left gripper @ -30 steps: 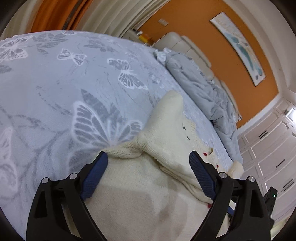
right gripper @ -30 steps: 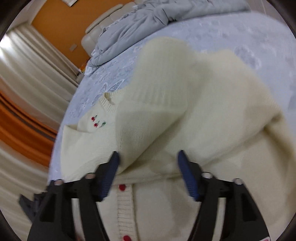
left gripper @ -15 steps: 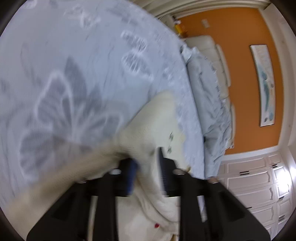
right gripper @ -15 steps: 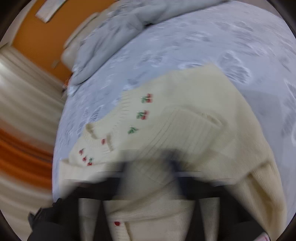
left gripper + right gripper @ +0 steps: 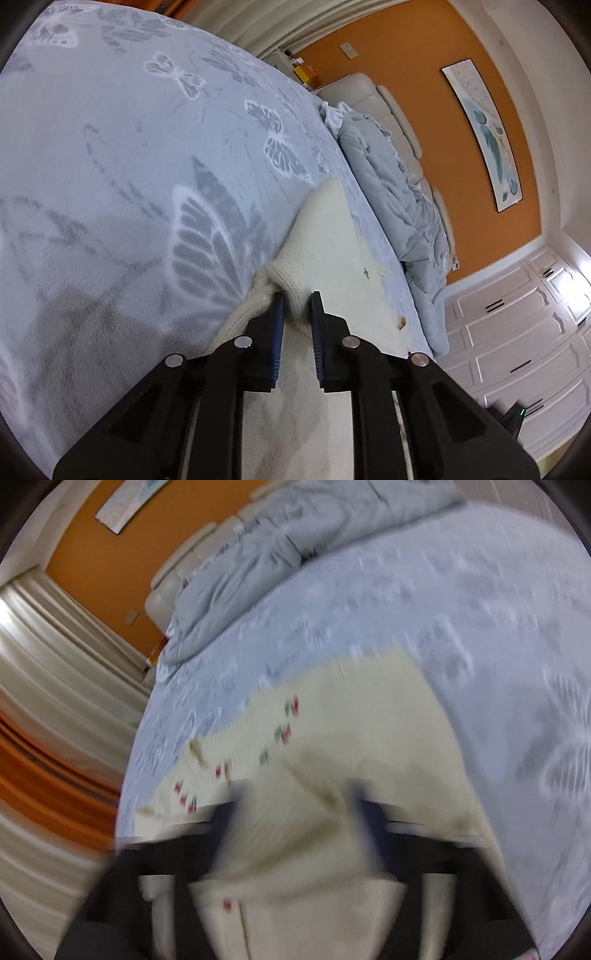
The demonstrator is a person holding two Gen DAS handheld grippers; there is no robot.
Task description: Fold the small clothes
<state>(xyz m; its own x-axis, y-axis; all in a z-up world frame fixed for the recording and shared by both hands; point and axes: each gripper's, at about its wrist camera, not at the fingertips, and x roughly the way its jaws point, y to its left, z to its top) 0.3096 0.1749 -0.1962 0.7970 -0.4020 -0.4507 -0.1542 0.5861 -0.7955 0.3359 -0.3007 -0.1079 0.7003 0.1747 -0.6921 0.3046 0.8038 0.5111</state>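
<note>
On a bed [image 5: 110, 155] covered in butterfly-print sheets, the left claw [image 5: 296, 301] pinches a fold of a cream cardigan [image 5: 332, 258] lying near the crumpled duvet [image 5: 399, 199], while the right claw [image 5: 299, 797], blurred, cannot be judged open or closed.

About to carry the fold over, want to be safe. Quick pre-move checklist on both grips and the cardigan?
1. Left gripper pinching the cream cardigan: ok, knit bunched between the pads.
2. Right gripper grip: cannot tell, view is motion-blurred.
3. Cardigan lying on the butterfly bedspread: ok.
4. Cherry embroidery facing up: ok.
5. Grey duvet apart from the cardigan: ok.
</note>
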